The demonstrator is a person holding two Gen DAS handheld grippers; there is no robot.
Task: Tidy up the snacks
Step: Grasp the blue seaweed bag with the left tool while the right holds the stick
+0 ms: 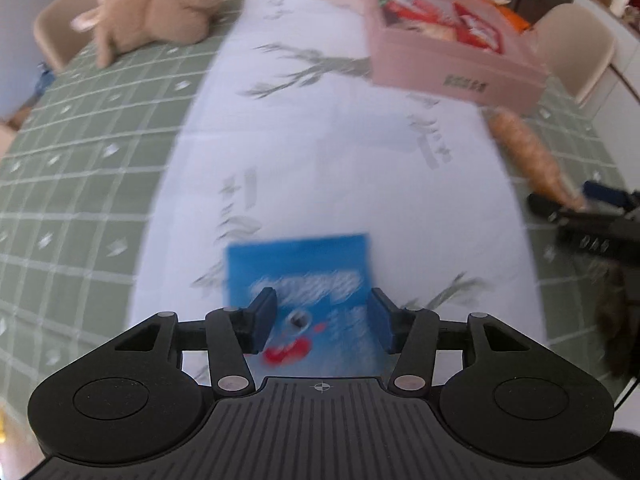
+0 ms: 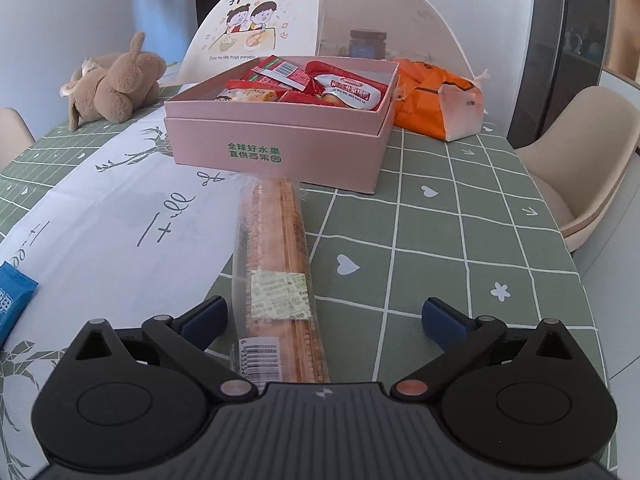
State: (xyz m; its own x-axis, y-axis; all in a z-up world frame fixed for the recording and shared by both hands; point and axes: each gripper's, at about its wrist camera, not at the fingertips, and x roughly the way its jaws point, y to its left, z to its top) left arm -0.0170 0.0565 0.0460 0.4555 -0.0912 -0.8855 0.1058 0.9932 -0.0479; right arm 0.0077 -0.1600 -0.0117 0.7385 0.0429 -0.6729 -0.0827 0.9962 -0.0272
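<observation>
From the camera on my left tongs (image 1: 323,318), the picture is blurred. The two blue pads stand partly apart with a blue snack packet (image 1: 300,280) lying flat on the worktop (image 1: 100,160) between and beyond them; the right pad sits at the packet's right edge, the left pad over its printed face, and I cannot tell whether either pad presses on it. Farther off, to the right, a pink box (image 1: 452,68) holds red snack packets. A long sleeve of biscuits (image 1: 528,152) lies between that box and my other tongs, which show as a dark shape at the right edge. A brown plush toy (image 1: 160,12) lies at the far left, on the green checked part of the cloth. From the camera on my right tongs (image 2: 323,318), the view is sharp. The pads are spread wide and released, holding nothing. The sleeve of biscuits (image 2: 276,248) lies on the worktop (image 2: 440,220) between them, nearer the left pad, running away from me until its far end touches the pink box (image 2: 280,152). Behind the box are an orange bag (image 2: 436,96) and a mesh food cover (image 2: 320,20). The plush toy (image 2: 116,84) lies at the far left, and a corner of the blue packet (image 2: 12,300) shows at the left edge.
</observation>
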